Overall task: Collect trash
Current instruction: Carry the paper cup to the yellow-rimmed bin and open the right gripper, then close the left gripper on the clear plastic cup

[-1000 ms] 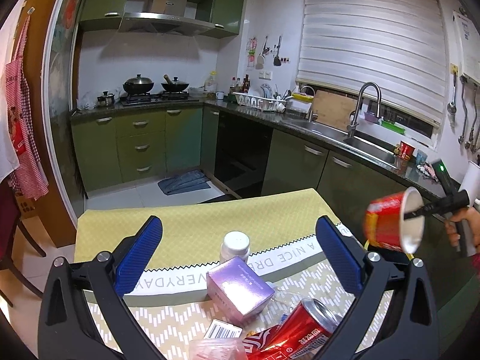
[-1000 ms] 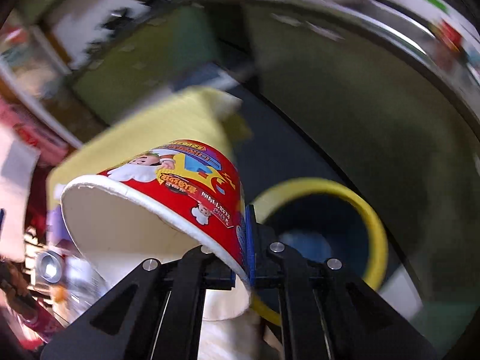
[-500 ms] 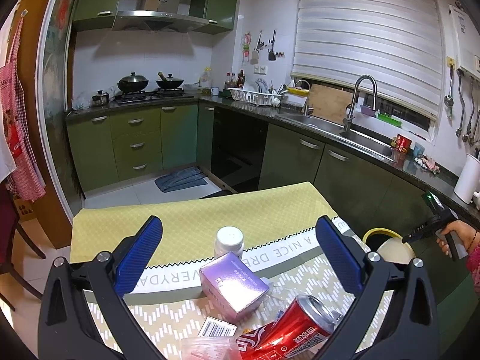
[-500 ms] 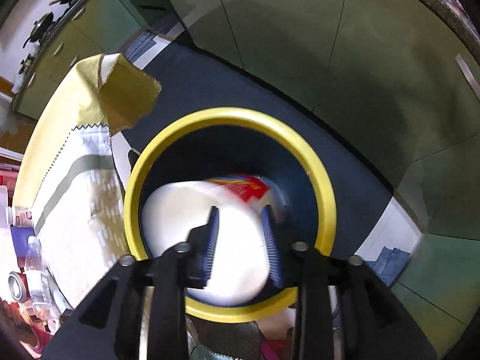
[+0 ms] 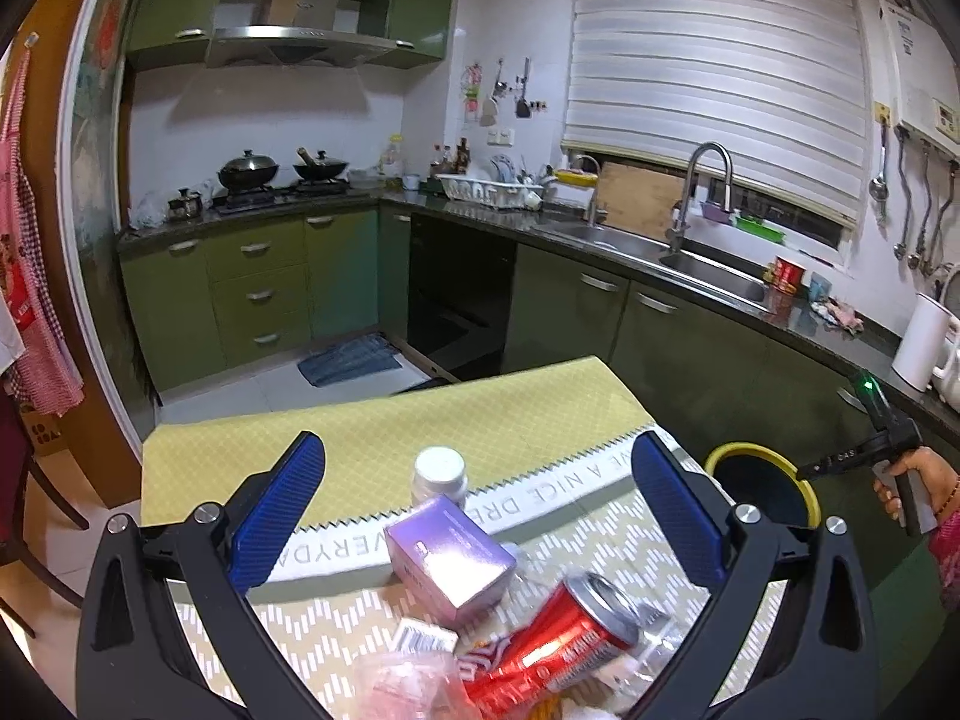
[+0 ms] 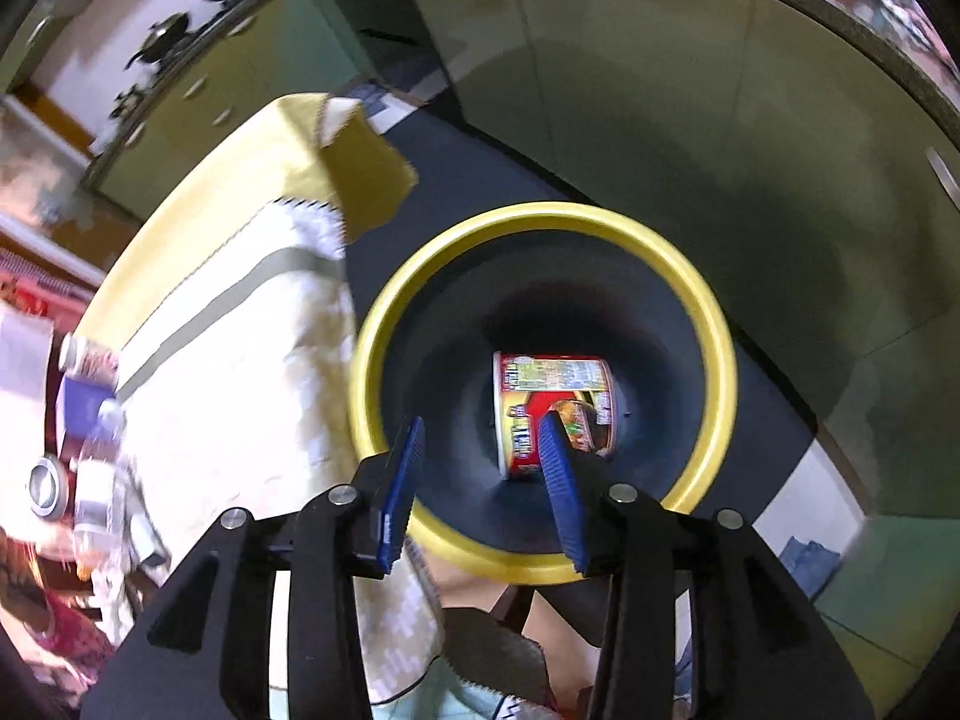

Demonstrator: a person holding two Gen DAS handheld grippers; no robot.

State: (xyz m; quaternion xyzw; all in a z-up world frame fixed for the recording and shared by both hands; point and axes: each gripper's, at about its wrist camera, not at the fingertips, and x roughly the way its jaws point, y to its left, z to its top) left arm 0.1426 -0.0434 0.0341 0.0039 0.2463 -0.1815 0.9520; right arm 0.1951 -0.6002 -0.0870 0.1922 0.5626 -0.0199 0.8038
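Note:
A red paper cup (image 6: 555, 408) lies on its side at the bottom of the yellow-rimmed dark bin (image 6: 708, 312). My right gripper (image 6: 483, 450) hangs open and empty just above the bin's mouth; it shows in the left wrist view (image 5: 807, 471) beside the bin (image 5: 807, 501). My left gripper (image 5: 477, 495) is open and empty above the table, over a purple box (image 5: 450, 558), a white-capped bottle (image 5: 440, 474), a red soda can (image 5: 558, 648) and crumpled clear plastic (image 5: 402, 681).
The table (image 5: 360, 438) wears a yellow patterned cloth; the bin stands on the floor off its right edge. Green cabinets (image 5: 678, 336), a sink (image 5: 702, 267) and a counter run behind. A chair (image 5: 24, 480) stands at the left.
My right gripper carried the red cup over the bin, opened and let it go. The cup dropped to the bin's bottom. My left gripper stayed open over the table.

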